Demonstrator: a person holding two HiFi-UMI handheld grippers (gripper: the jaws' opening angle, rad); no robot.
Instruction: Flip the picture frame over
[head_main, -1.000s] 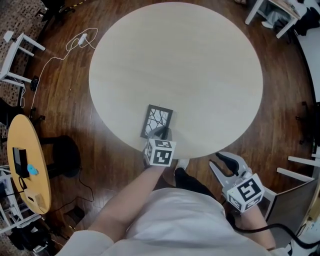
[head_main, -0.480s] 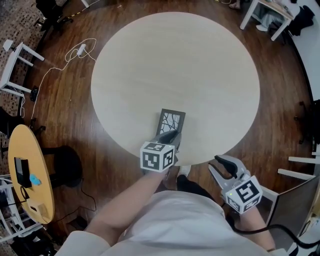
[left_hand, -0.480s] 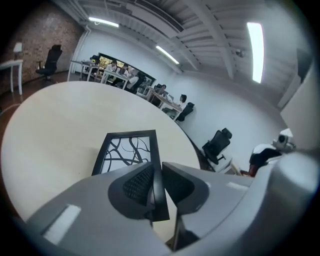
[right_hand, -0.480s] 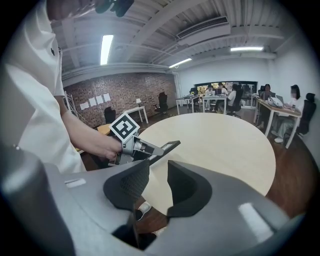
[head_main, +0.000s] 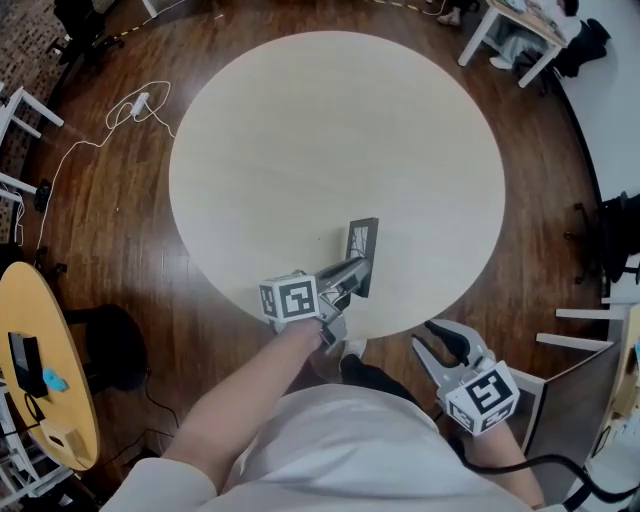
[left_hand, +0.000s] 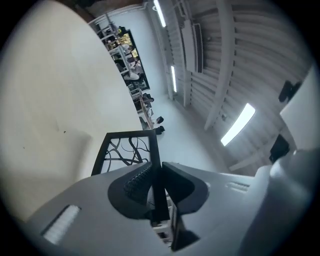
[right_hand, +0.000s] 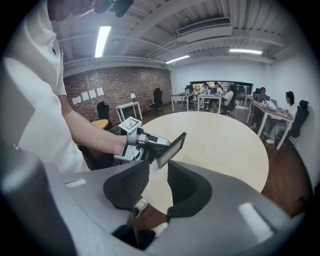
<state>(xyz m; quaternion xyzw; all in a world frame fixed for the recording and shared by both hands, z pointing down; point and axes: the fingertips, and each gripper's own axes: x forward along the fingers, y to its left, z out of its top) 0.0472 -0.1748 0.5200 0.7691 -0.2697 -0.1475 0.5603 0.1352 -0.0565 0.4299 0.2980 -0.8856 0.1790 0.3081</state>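
The picture frame (head_main: 363, 255), black with a branch pattern, stands nearly on edge above the near part of the round pale table (head_main: 300, 130). My left gripper (head_main: 350, 273) is shut on its near edge, and its marker cube sits just off the table rim. In the left gripper view both pads clamp the frame's (left_hand: 128, 148) dark border at the left gripper (left_hand: 156, 181). My right gripper (head_main: 430, 337) hangs off the table at the near right, open and holding nothing. The right gripper view shows the tilted frame (right_hand: 171, 148) beyond the right gripper's (right_hand: 157, 192) parted jaws.
Dark wooden floor surrounds the table. A small yellow round table (head_main: 40, 340) stands at the left, white furniture (head_main: 510, 30) at the top right, and a white cable (head_main: 120, 115) lies on the floor at the upper left. People sit at desks (right_hand: 220, 97) far off.
The left gripper has raised the frame from lying flat to nearly on edge and carried it to the right. The right gripper has hardly moved.
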